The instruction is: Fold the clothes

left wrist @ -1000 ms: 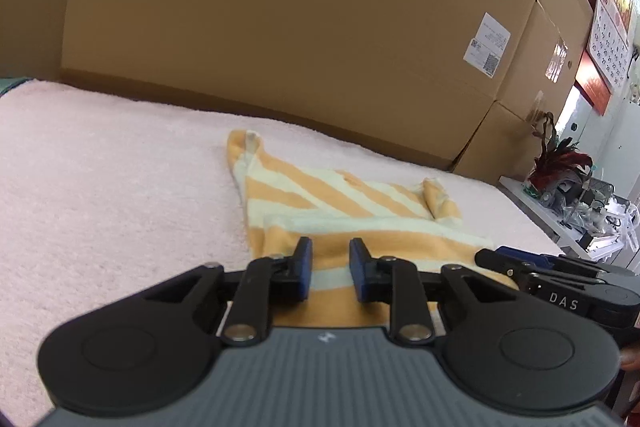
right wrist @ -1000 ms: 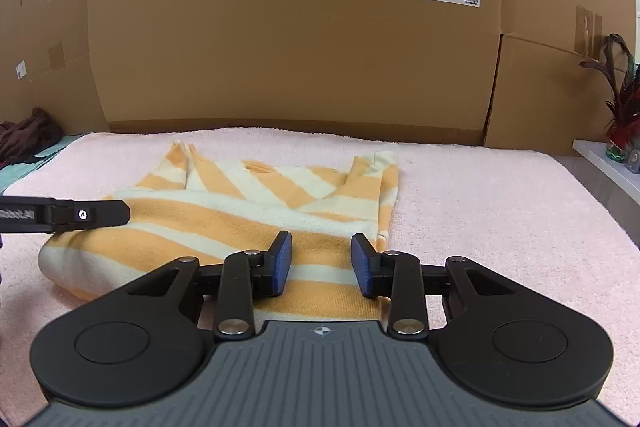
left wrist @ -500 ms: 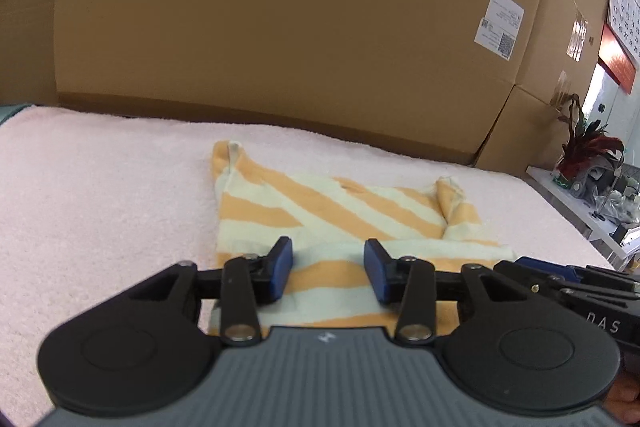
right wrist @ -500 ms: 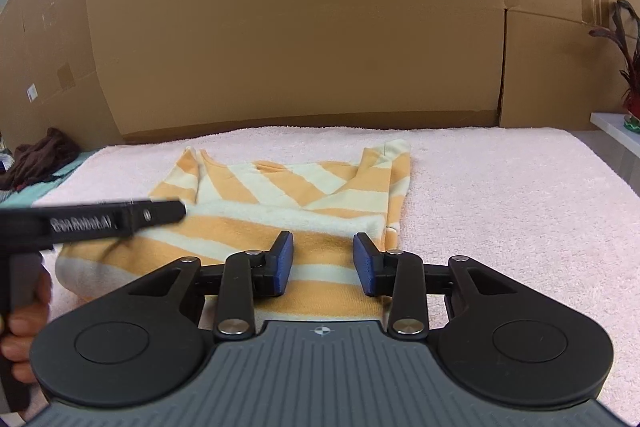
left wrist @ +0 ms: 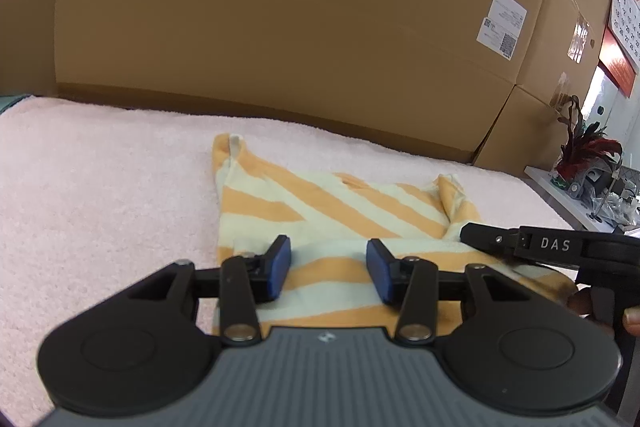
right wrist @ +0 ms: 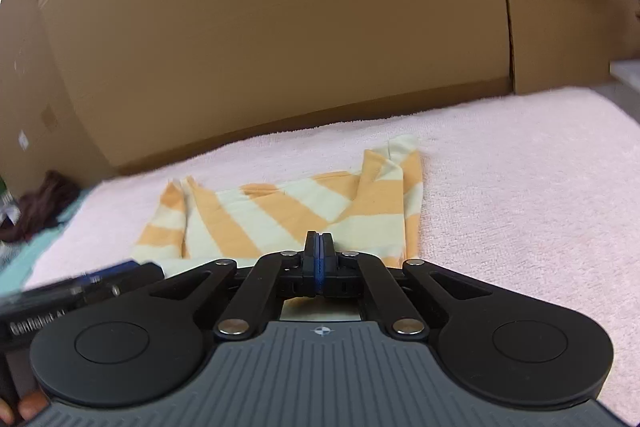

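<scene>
While the striped garment (left wrist: 336,223) lies flat on the pink towel-covered tabletop (left wrist: 100,187), both tongs stand at its near edge, and this edge is what the coming move depends on. The garment is yellow-orange and cream, already narrowed with its sides turned in, and its long axis runs away from the cameras toward the cardboard boxes (left wrist: 280,7). The left tongs (left wrist: 328,273) are released: the two blue pads stand well apart above the near hem, with cloth visible between them but not gripped. The right tongs (right wrist: 319,263) are clenched, pads pressed together just over the hem; whether a fold of cloth sits between them I cannot tell, because the pads hide that spot. In the left view the right tool enters from the right side, low over the right part of the hem. Both hands are about equally near to this edge, the left toward the left corner.

My judgement: a fold along the long axis, near hem carried toward the far end, fits this pose, but a release after laying down fits as well.

A dark cloth (right wrist: 36,207) lies at the left end, and a red plant (left wrist: 584,151) stands on the right shelf.
</scene>
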`<state>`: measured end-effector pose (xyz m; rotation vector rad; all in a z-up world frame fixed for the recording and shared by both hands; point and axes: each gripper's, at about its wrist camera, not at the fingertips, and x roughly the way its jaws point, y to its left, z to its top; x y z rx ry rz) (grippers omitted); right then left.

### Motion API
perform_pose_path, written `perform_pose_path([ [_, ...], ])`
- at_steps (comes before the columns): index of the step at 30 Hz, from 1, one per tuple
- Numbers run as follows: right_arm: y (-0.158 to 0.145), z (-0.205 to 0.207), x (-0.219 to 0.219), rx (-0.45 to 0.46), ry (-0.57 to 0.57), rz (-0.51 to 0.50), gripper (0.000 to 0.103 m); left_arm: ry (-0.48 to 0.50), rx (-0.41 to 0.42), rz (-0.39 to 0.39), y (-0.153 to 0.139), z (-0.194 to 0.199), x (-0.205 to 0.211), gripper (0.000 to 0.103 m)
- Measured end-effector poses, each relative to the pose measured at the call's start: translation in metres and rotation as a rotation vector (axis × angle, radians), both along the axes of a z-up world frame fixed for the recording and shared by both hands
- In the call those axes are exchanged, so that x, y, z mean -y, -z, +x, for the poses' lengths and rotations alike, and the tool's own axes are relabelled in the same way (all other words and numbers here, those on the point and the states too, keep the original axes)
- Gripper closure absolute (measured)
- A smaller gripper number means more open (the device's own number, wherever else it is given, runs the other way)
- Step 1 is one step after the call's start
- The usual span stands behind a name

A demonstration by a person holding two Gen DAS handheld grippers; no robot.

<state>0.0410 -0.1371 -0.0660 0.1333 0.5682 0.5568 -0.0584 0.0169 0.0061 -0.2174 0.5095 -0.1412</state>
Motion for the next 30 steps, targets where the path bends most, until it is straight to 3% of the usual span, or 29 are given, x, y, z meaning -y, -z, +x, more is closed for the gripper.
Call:
perform_pose_path([
  [3,-0.001,-0.013,0.009,0.011,0.004,-0.007,0.103,0.01,0.002,-0.025,0.001,0.0,-0.003,0.052],
  [4,-0.001,-0.018,0.011,0.015,0.006,-0.009,0.095,0.013,0.003,-0.032,0.001,0.0,-0.004,0.051],
  [7,-0.001,-0.031,0.02,0.026,0.01,-0.015,0.094,0.031,0.005,-0.04,0.001,0.0,-0.004,0.043],
  [10,-0.002,-0.044,0.029,0.038,0.015,-0.022,0.096,0.04,0.005,-0.028,0.0,0.0,-0.001,0.04],
  [11,-0.001,-0.043,0.03,0.04,0.026,-0.028,0.103,0.041,0.005,-0.03,0.0,0.001,-0.001,0.04],
  [15,0.0,-0.038,0.032,0.051,0.086,-0.056,0.103,0.059,0.022,-0.025,-0.003,-0.009,0.0,0.04],
  [18,-0.018,-0.06,0.022,0.146,0.019,-0.006,0.096,0.076,0.038,-0.018,-0.006,-0.017,0.002,0.04],
  [22,-0.014,-0.07,-0.002,0.135,-0.092,-0.028,0.097,0.098,0.059,-0.009,-0.009,-0.028,0.004,0.037],
  [23,-0.008,-0.069,-0.006,0.123,-0.097,-0.052,0.102,0.104,0.064,-0.006,-0.01,-0.031,0.004,0.039],
  [24,-0.003,-0.068,-0.011,0.112,-0.103,-0.076,0.103,0.109,0.069,-0.004,-0.011,-0.034,0.005,0.049],
  [25,-0.001,-0.067,-0.011,0.114,-0.116,-0.077,0.103,0.115,0.074,-0.002,-0.012,-0.037,0.005,0.054],
  [28,-0.001,-0.068,-0.013,0.124,-0.13,-0.088,0.103,0.132,0.09,0.005,-0.015,-0.045,0.007,0.055],
  [30,0.002,-0.072,-0.019,0.149,-0.115,-0.1,0.103,0.135,0.1,0.017,-0.013,-0.049,0.007,0.065],
])
